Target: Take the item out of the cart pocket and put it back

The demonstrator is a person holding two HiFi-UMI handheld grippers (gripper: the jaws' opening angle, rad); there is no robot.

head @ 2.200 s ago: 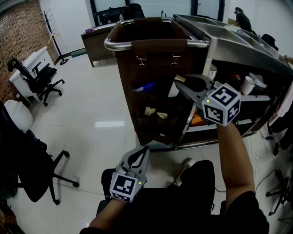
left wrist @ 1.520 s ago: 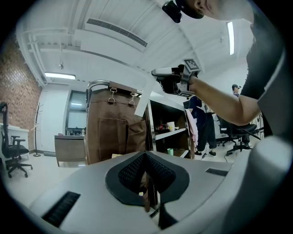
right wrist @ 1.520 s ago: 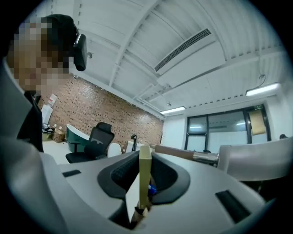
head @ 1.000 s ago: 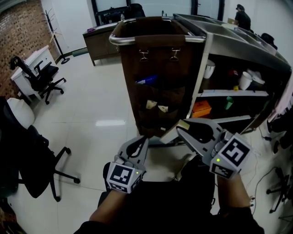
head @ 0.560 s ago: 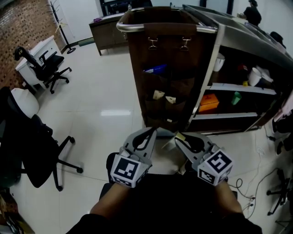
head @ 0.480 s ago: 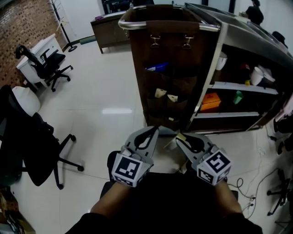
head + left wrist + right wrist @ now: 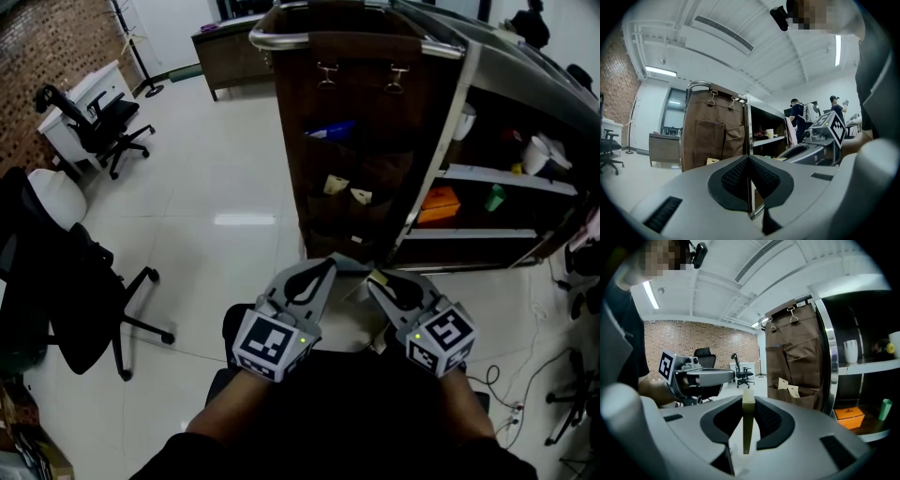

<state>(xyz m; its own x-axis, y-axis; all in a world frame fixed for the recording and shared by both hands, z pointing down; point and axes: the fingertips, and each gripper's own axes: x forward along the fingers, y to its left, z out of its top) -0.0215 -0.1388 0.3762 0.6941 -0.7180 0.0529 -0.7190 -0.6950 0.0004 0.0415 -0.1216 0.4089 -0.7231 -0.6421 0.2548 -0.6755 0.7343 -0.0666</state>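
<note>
Seen only edge-on (its face unreadable), a thin flat olive item (image 7: 746,430) sits pinched in the right gripper (image 7: 748,401), while the left gripper (image 7: 749,161) is closed on nothing, mesh-textured pads (image 7: 736,177) touching.

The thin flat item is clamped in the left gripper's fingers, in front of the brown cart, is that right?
No. The thin flat item is clamped in the fingers of the right gripper, not the left gripper, in front of the brown cart. The right gripper view shows it.
</note>
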